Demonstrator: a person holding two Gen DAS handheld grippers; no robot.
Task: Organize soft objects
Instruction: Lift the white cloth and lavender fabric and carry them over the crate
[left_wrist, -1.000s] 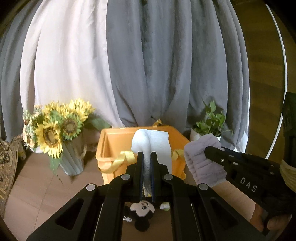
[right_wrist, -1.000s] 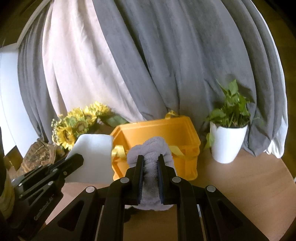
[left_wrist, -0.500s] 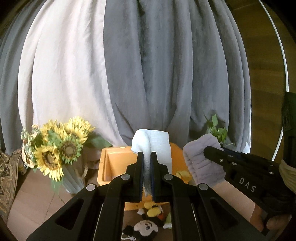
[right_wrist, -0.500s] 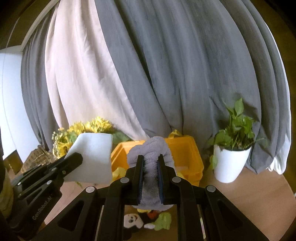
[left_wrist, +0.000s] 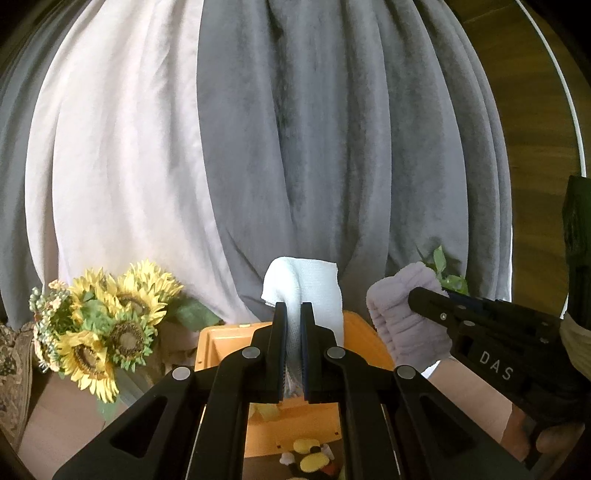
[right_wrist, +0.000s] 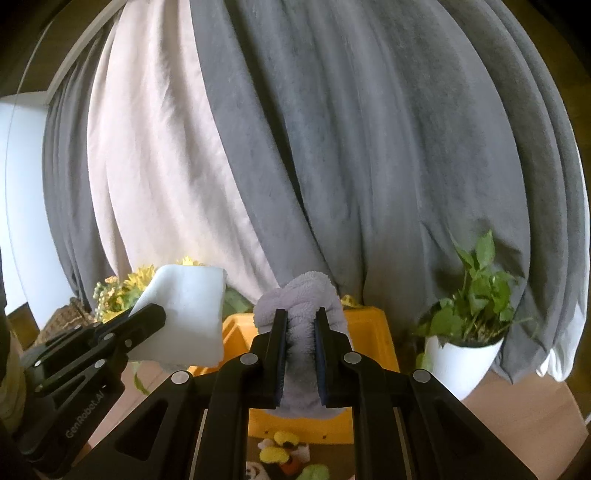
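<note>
Left wrist view. Left gripper (left_wrist: 291, 314): jaws clamped on white cloth (left_wrist: 306, 284), which rises above the fingertips. Orange bin (left_wrist: 362, 332): directly beyond and below the gripper. Sunflowers (left_wrist: 107, 325): to its left. Right gripper (left_wrist: 417, 295): to its right, pinching lilac towel (left_wrist: 399, 317).

Right wrist view. Right gripper (right_wrist: 300, 314): jaws closed on lilac towel (right_wrist: 301, 295), bunched between them. Orange bin (right_wrist: 373, 339): just behind. Potted plant (right_wrist: 469, 325): right of gripper. Plush toy (right_wrist: 280, 450): below the fingers, partly hidden.
</note>
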